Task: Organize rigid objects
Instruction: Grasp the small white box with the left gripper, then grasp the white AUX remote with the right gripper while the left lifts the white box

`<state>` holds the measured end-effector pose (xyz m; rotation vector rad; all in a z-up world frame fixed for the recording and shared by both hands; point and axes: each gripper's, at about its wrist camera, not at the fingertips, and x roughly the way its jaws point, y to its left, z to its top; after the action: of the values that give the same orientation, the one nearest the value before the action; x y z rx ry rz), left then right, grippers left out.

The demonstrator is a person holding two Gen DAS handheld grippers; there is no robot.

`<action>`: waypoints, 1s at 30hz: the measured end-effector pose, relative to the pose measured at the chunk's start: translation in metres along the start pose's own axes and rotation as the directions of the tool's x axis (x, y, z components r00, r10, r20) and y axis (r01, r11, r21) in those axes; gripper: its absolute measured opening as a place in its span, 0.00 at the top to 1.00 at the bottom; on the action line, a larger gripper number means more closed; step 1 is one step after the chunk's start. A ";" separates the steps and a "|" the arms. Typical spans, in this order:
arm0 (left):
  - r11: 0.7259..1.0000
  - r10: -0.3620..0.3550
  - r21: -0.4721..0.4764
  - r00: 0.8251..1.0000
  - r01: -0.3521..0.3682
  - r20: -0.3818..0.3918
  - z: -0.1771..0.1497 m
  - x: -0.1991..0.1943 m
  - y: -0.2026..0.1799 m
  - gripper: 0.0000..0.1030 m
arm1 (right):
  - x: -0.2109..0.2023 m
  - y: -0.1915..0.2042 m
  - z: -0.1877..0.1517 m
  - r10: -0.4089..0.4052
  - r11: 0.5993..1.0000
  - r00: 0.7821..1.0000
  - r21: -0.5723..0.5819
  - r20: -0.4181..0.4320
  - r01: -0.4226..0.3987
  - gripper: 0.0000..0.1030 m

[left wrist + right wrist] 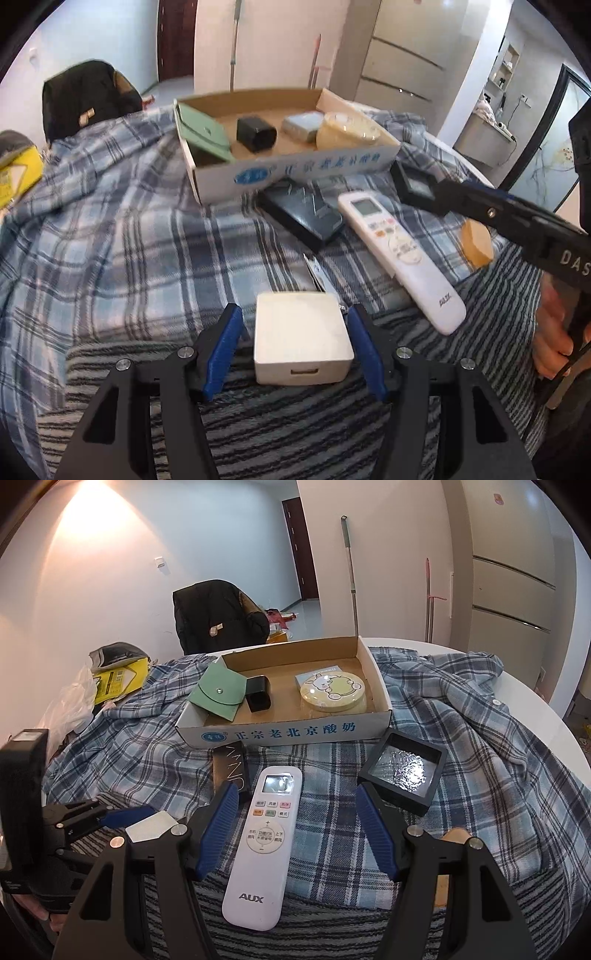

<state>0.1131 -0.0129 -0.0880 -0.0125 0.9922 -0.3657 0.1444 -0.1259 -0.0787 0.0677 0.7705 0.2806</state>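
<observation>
Your left gripper [295,339] is spread wide around the white charger block [301,338] on the striped cloth, pads not touching. Your right gripper [297,830] is equally wide over the AUX remote [264,845], holding nothing. Both look rigid, light, smooth-sided; pinch flat sides mid-body. Cardboard tray [295,734] lies beyond.

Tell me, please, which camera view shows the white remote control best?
The right wrist view: the white remote control lies lengthwise between the open fingers, screen and buttons legible. The left wrist view shows it off to the right, angled, its buttons blurred.
</observation>
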 end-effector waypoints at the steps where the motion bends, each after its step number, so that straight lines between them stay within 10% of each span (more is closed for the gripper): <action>1: 1.000 -0.001 0.002 1.000 0.001 -0.003 0.000 0.001 0.000 0.40 | 0.000 0.000 0.000 0.001 1.000 1.000 -0.002 -0.001 -0.001 0.37; 16: 0.999 -0.018 -0.033 0.996 0.021 0.087 0.001 -0.015 0.006 0.54 | 0.012 -0.001 0.000 -0.050 0.999 0.998 0.002 -0.048 0.050 0.37; 23: 0.995 0.083 -0.076 0.947 -0.062 0.310 0.004 -0.050 0.012 0.54 | 0.015 0.013 0.002 -0.072 0.997 0.993 -0.010 -0.089 0.072 0.37; 30: 0.987 0.146 -0.109 0.919 -0.114 0.366 0.004 -0.057 0.019 0.54 | 0.035 0.026 -0.005 -0.072 0.997 0.980 -0.032 -0.187 0.067 0.37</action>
<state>0.0941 0.0214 -0.0423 -0.0906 0.6258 -0.1871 0.1591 -0.0912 -0.1013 -0.0104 0.9549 0.2320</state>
